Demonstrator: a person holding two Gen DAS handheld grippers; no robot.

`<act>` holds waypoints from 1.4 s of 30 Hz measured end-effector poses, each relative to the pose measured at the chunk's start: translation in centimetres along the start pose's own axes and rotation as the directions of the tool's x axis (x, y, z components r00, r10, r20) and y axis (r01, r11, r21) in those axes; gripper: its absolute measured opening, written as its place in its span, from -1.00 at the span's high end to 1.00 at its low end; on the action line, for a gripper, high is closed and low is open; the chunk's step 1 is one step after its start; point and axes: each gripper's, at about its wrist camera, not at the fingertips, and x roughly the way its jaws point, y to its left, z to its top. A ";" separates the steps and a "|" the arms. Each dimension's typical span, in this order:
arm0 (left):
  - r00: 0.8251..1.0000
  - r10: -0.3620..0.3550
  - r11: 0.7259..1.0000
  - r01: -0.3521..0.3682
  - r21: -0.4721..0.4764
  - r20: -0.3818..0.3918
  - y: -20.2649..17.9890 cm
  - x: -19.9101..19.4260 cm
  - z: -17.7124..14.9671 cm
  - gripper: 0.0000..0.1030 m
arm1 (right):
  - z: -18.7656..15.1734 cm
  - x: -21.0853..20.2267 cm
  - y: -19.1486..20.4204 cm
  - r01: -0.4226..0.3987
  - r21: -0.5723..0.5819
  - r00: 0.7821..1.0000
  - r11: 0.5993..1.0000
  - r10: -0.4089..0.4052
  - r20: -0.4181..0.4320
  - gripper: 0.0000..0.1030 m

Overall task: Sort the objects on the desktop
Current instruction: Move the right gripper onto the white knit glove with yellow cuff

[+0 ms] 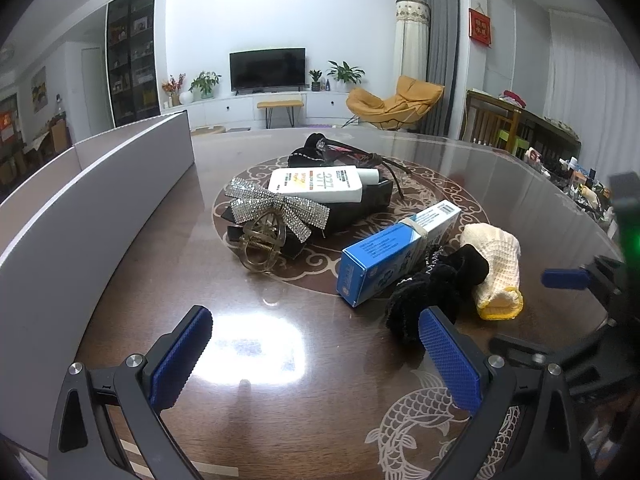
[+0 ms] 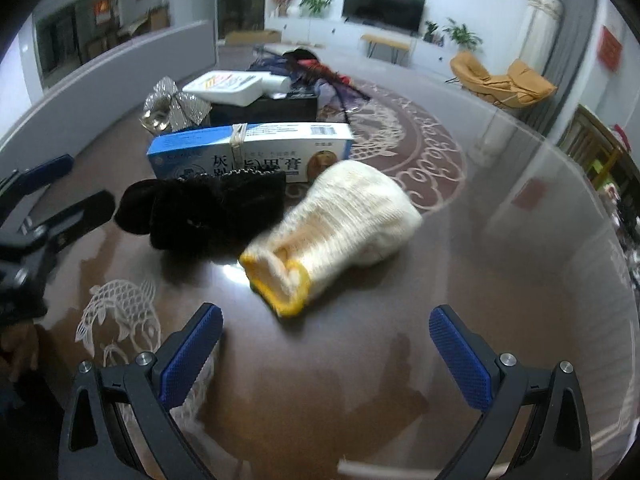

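Note:
On the dark round table (image 1: 160, 280) lie a rhinestone bow hair clip (image 1: 272, 208), a white bottle (image 1: 320, 184) on a black box (image 1: 360, 200), a blue and white carton (image 1: 396, 248), a black velvet scrunchie (image 1: 436, 284) and a cream knit glove with a yellow cuff (image 1: 496, 272). My left gripper (image 1: 316, 354) is open and empty, short of the scrunchie. In the right wrist view my right gripper (image 2: 326, 354) is open and empty just before the glove (image 2: 340, 220), with the scrunchie (image 2: 208, 212) and carton (image 2: 256, 148) behind it.
A white box wall (image 1: 100, 200) curves along the table's left side. Dark sunglasses and straps (image 1: 332, 150) lie behind the bottle. The other gripper (image 1: 568, 278) shows at the right edge. A cluttered sideboard (image 1: 560, 160) stands beyond the table on the right.

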 end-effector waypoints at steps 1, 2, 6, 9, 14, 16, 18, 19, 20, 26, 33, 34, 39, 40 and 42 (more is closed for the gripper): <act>1.000 0.000 1.000 0.000 -0.004 0.000 0.0 0.0 0.0 -1.00 | 0.6 0.5 0.2 -0.009 -0.011 1.000 1.000 0.009 -0.012 -1.00; 1.000 0.002 1.000 -0.002 -0.007 0.001 0.1 0.0 0.0 -1.00 | 1.0 0.8 0.4 -0.014 -0.019 1.000 1.000 0.014 -0.018 -1.00; 1.000 0.011 1.000 -0.011 -0.002 0.001 -0.1 0.0 0.0 -1.00 | 3.1 2.5 1.2 -0.036 -0.041 0.999 0.998 0.035 -0.035 -1.00; 1.000 0.018 1.000 -0.018 0.008 0.001 -0.4 0.0 0.0 -1.00 | 4.6 3.9 1.1 -0.058 -0.007 0.998 0.998 0.058 -0.041 -1.00; 1.000 0.021 1.000 -0.021 0.006 -0.003 -0.3 0.0 0.0 -1.00 | 5.7 5.3 -0.1 -0.068 0.080 0.997 0.994 0.071 -0.026 -1.00; 1.000 0.021 1.000 -0.021 0.003 -0.002 -0.2 0.0 0.0 -1.00 | 5.6 5.2 -0.4 -0.075 0.067 0.997 0.995 0.077 -0.022 -1.00; 1.000 0.022 1.000 -0.022 0.003 -0.004 -0.2 0.0 0.0 -1.00 | 5.2 5.0 -0.5 -0.081 0.055 0.997 0.995 0.082 -0.015 -1.00; 1.000 0.023 1.000 -0.022 0.005 -0.006 -0.3 0.0 0.0 -1.00 | 5.0 4.8 -0.7 -0.081 0.056 0.997 0.995 0.081 -0.014 -1.00; 1.000 0.024 1.000 -0.024 0.008 -0.007 -0.3 0.0 0.0 -1.00 | 4.7 4.7 -0.9 -0.080 0.057 0.997 0.995 0.081 -0.011 -1.00; 1.000 0.030 0.999 -0.029 0.017 -0.008 -0.4 0.0 0.0 -1.00 | 3.8 4.4 -1.6 -0.085 0.052 0.996 0.995 0.084 0.021 -1.00; 1.000 0.029 0.999 -0.029 0.016 -0.012 -0.4 -0.1 0.0 -1.00 | 3.9 4.6 -1.6 -0.085 0.051 0.996 0.995 0.084 0.021 -1.00; 0.999 0.030 0.999 -0.029 0.017 -0.012 -0.5 -0.1 0.0 -1.00 | 3.9 4.5 -1.6 -0.085 0.051 0.996 0.995 0.084 0.021 -1.00; 0.999 0.030 0.999 -0.030 0.021 -0.013 -0.5 0.0 0.0 -1.00 | 4.0 4.5 -1.6 -0.085 0.051 0.996 0.995 0.084 0.021 -1.00; 0.999 0.030 0.999 -0.030 0.022 -0.014 -0.5 0.0 0.0 -1.00 | 4.0 4.5 -1.6 -0.085 0.051 0.996 0.995 0.084 0.021 -1.00; 0.999 0.030 0.999 -0.030 0.021 -0.013 -0.5 0.0 0.0 -1.00 | 4.0 4.5 -1.6 -0.086 0.051 0.996 0.995 0.085 0.021 -1.00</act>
